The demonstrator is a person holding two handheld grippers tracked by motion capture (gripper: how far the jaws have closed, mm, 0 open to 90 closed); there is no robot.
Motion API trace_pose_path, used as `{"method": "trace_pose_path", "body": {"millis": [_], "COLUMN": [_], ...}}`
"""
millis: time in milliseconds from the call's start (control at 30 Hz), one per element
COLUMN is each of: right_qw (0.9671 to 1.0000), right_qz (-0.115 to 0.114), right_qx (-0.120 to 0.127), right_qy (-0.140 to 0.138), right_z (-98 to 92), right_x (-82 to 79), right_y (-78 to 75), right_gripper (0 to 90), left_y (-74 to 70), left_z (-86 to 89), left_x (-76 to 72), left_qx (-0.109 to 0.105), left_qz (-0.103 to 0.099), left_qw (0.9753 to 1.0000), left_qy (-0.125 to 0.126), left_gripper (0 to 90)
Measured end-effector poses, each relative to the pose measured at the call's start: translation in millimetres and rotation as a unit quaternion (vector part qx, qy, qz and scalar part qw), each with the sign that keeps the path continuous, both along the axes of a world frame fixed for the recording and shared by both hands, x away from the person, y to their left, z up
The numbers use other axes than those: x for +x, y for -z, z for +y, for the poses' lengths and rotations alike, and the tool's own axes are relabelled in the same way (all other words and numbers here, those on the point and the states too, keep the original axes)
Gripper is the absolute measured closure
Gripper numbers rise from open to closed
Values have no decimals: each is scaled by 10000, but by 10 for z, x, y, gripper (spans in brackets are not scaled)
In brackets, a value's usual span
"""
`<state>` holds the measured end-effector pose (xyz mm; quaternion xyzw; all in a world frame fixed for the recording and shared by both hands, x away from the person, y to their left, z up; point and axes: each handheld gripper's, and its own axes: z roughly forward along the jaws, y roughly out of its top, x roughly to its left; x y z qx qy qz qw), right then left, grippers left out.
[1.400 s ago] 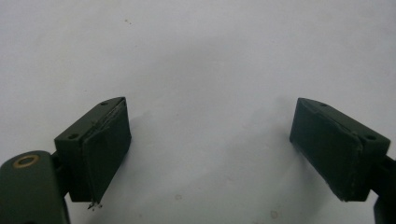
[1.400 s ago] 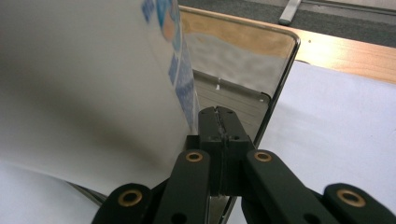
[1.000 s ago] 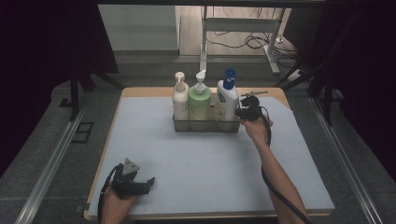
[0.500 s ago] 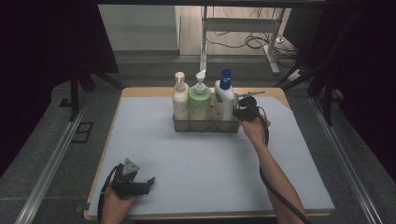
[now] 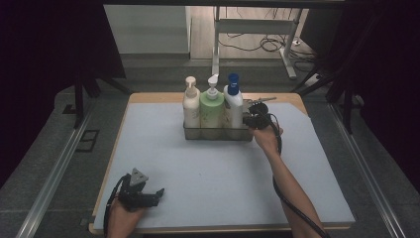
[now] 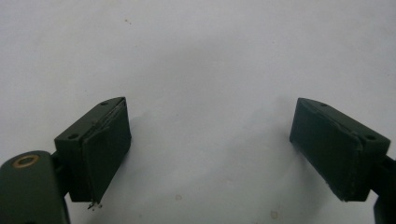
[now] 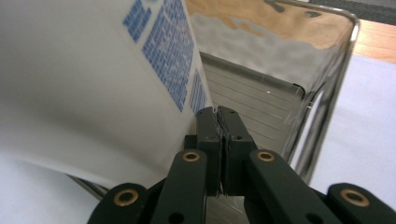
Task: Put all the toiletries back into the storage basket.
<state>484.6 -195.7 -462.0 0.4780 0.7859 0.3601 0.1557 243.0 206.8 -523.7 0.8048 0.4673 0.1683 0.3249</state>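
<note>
A wire metal basket (image 5: 218,135) stands at the back middle of the mat and holds three upright bottles: a cream pump bottle (image 5: 191,106), a green pump bottle (image 5: 212,110) and a white bottle with a blue cap (image 5: 233,105). My right gripper (image 5: 246,120) is at the basket's right end. In the right gripper view its jaws (image 7: 222,120) are shut together with nothing between them, inside the basket (image 7: 327,74), and they lean against the white bottle's side (image 7: 93,79). My left gripper (image 5: 157,194) rests at the front left, its jaws (image 6: 210,154) wide open over bare mat.
A pale blue-grey mat (image 5: 223,173) covers the wooden table (image 5: 158,97). Beyond the far edge lie floor cables and a metal desk frame (image 5: 252,29). Metal rails (image 5: 57,168) run along the floor on both sides.
The white blue-capped bottle has shifted left and stands closer to the green bottle. My right gripper followed it slightly left. The left gripper has not moved.
</note>
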Motion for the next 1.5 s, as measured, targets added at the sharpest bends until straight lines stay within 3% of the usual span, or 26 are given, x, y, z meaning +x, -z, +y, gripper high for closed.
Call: {"method": "trace_pose_path", "body": {"millis": [400,1500], "right_qw": [9999,9996], "right_qz": [2,-59], "right_qx": [-86,-43], "right_qy": [-114,-286], "right_z": [135,125], "right_x": [-49,-183], "right_y": [-4,-60], "right_gripper": [890,894], "left_y": [0,-1], "left_z": [0,-2], "left_x": [0,2], "left_qx": [0,-5], "left_qz": [-1,6], "left_qw": [10000,10000], "left_qy": [-1,-9], "left_gripper": [123,123]}}
